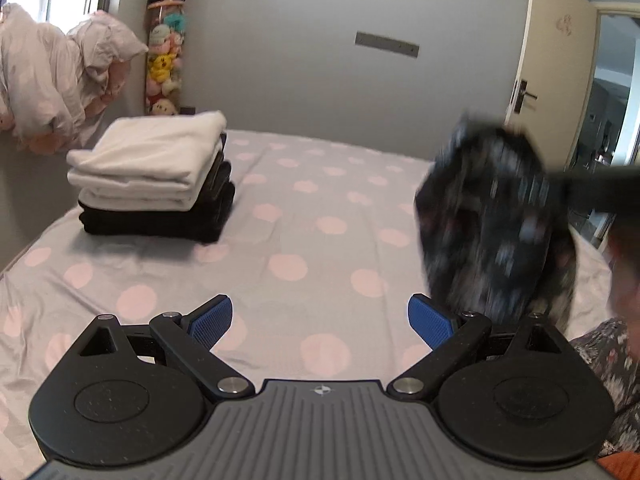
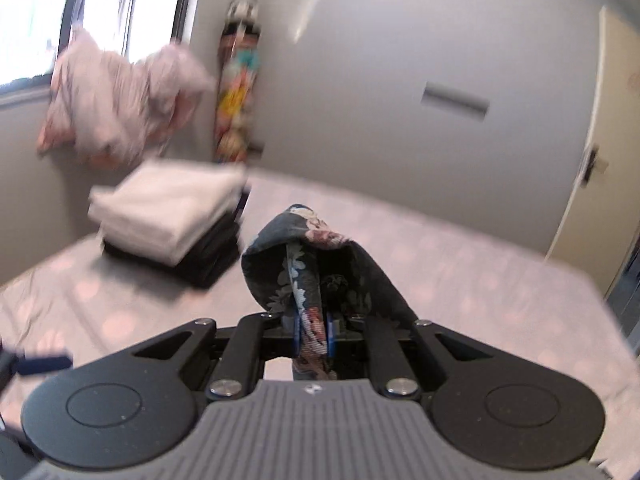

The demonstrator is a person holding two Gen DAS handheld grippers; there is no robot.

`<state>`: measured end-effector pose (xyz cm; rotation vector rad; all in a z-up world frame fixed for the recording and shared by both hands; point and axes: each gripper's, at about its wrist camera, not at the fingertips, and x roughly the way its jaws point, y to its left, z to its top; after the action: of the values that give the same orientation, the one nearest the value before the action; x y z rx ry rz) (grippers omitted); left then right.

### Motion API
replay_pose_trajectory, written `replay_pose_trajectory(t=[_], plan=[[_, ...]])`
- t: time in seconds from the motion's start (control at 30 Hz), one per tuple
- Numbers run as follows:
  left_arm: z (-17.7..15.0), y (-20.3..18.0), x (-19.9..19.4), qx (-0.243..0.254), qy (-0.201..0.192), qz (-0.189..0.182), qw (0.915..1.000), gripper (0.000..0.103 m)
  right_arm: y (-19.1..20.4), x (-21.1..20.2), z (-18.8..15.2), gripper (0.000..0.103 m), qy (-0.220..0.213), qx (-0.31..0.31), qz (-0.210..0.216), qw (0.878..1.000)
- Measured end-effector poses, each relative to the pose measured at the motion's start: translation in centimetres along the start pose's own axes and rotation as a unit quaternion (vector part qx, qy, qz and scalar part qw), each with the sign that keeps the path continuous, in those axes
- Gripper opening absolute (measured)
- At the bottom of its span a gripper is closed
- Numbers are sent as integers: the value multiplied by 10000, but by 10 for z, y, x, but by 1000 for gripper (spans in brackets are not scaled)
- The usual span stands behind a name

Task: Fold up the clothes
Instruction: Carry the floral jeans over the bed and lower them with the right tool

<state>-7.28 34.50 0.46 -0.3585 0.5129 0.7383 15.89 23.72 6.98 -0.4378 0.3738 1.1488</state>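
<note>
Between the blue pads of the right tool [image 2: 313, 334] a bunched fold of the dark floral garment [image 2: 316, 264] is pinched tight, the rest of the cloth humped up over the jaws and hanging in the air above the right side of the bed [image 1: 312, 216]. From the left wrist view the same garment shows as a blurred dark mass dangling over the bed's right edge, nothing of it yet laid on the sheet.

Only a narrow strip sits in the pinch, so a quick swing could, I judge, pull it loose and drop the garment in a heap, or off the right edge onto the floor. Held bunched like this, it may also land twisted, with no clear hem or corner for the other side to find.

The left tool [image 1: 320, 322] stands wide open and empty, low over the near edge of the bed, just beside the hanging cloth; reaching in while the cloth swings risks grabbing several layers at once.

The stack of folded clothes [image 1: 154, 184] sits toward the far left corner, well apart, though a wide sweep of loose cloth might still brush it askew.
</note>
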Motion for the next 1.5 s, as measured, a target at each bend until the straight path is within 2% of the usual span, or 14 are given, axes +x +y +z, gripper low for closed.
replay_pose_trajectory(t=[0.13, 0.2, 0.27, 0.33, 0.43, 0.53, 0.73, 0.87, 0.97, 1.13, 1.23, 1.4, 1.47, 1.5], plan=[[-6, 9, 22, 17, 204, -4, 9998, 103, 0, 44, -41, 16, 698, 21, 75, 9975], [-10, 10, 33, 28, 278, -47, 9996, 103, -11, 57, -58, 25, 997, 155, 158, 9948], [-13, 9, 43, 80, 328, -87, 9994, 103, -16, 65, -66, 40, 1100, 211, 211, 9935], [-15, 7, 51, 167, 362, -145, 9991, 103, -17, 70, -75, 49, 1156, 161, 209, 9930], [-19, 3, 62, 254, 408, -339, 9983, 103, -29, 59, -75, 53, 1197, 129, 172, 9926], [-24, -1, 76, 350, 455, -614, 9965, 103, -49, 51, -79, 61, 1235, 199, -3, 9921], [-37, -4, 108, 374, 665, -1095, 9910, 103, -103, 41, -120, 64, 1671, 298, -694, 9830], [-45, -4, 132, 139, 914, -1336, 9867, 103, -154, 31, -149, 67, 1962, 708, -1202, 9706], [-49, -6, 146, 25, 1051, -1294, 9860, 103, -186, 28, -166, 72, 2083, 1094, -1442, 9612], [-53, -17, 147, 368, 881, -1227, 9878, 103, -218, 36, -193, 75, 2414, 1455, -1678, 9447], [-55, -27, 157, 544, 1008, -1174, 9865, 103, -239, 39, -209, 75, 2576, 1654, -1910, 9326], [-63, -38, 181, 589, 1238, -986, 9856, 102, -274, 42, -234, 75, 2758, 2528, -2084, 9037], [-68, -38, 190, 630, 1318, -830, 9858, 89, -282, 38, -239, 77, 2754, 2670, -2191, 8972], [-71, -37, 194, 629, 1377, -799, 9852, 79, -285, 34, -241, 78, 2725, 2737, -2253, 8945]])
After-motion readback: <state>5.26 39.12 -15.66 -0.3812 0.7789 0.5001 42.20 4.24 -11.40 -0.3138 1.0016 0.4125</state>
